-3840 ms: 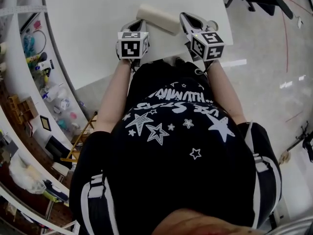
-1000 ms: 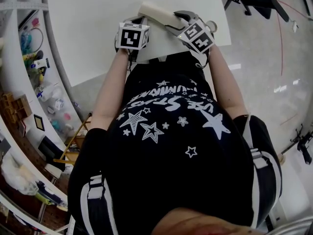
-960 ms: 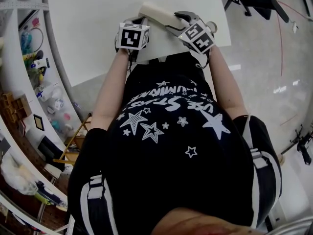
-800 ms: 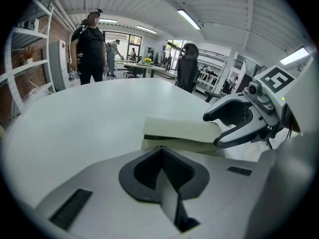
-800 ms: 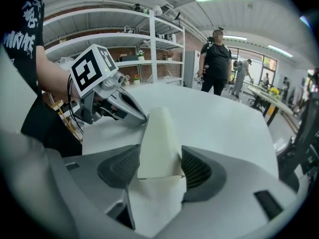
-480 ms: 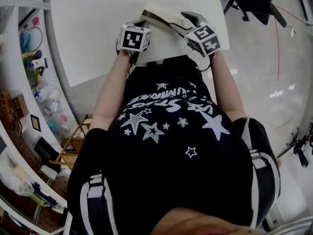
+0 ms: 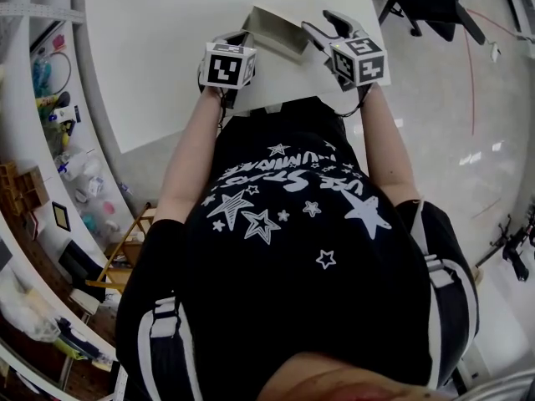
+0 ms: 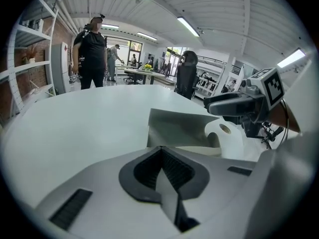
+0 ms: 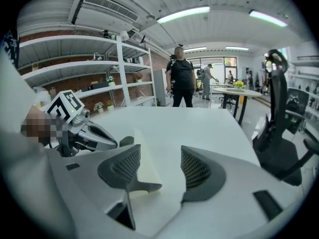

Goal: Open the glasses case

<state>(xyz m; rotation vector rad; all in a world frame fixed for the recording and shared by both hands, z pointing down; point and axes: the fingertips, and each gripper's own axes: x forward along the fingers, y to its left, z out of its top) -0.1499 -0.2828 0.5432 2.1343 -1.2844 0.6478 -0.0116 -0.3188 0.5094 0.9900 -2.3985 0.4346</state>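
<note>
Left gripper [image 8: 160,152]: jaws drawn together at the tips, pinched on the near edge of the case [image 8: 182,128].
Right gripper [image 9: 159,158]: jaws held well apart, gripping nothing; took in the cream end of the case, which stood close against the pad on the view's left.
Case: lay open on the table [image 7: 167,40] near its front edge, between the two grippers; lid raised, grey inner face turned toward the left gripper.
In the way: raised lid blocked part of the left gripper view of the far tabletop; right gripper reached in at the lid's right end, just above it.
Around: person in black [image 9: 182,78] stood beyond the table; shelves [image 9: 84,66] ran along a brick wall; black chair [image 9: 276,113] stood off the table's right side.
Head view: black star-printed shirt [image 7: 292,249] filled the lower half and hid the table's front edge.
</note>
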